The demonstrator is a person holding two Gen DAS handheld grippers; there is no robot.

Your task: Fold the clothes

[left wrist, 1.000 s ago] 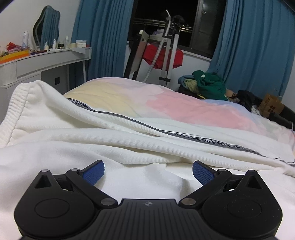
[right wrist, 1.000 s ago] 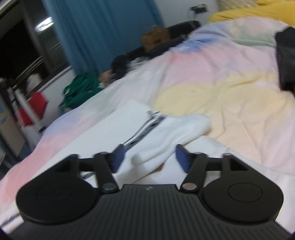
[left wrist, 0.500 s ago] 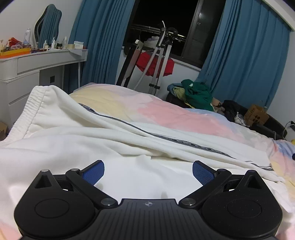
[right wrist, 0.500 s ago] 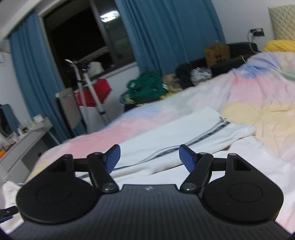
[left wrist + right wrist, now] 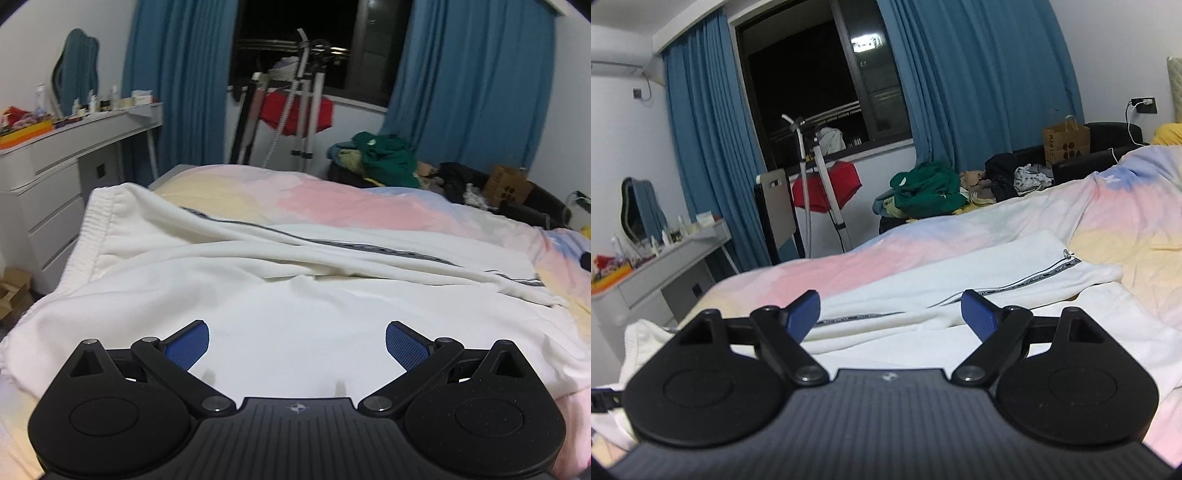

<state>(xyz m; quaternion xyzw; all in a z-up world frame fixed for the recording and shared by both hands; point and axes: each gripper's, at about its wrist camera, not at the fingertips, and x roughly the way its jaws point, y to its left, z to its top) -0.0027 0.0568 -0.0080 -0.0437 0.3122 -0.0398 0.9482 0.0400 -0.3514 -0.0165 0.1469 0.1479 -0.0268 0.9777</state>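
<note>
Now pulling back from white track pants (image 5: 295,280) spread across the pastel bed (image 5: 332,199), folded leg lying far; left gripper (image 5: 297,345) spread wide, empty; right gripper (image 5: 890,310) opening wider, gripping nothing, fold apparently released.

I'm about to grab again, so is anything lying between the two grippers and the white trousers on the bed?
Nothing visible: the white trousers with a grey side stripe lie bare below the open left gripper and ahead of the opening right gripper.

Blue curtains (image 5: 713,155) are hung beside a dark window (image 5: 812,77); a white dresser (image 5: 55,177) is set against the wall; a pastel bedspread (image 5: 332,199) is spread.
</note>
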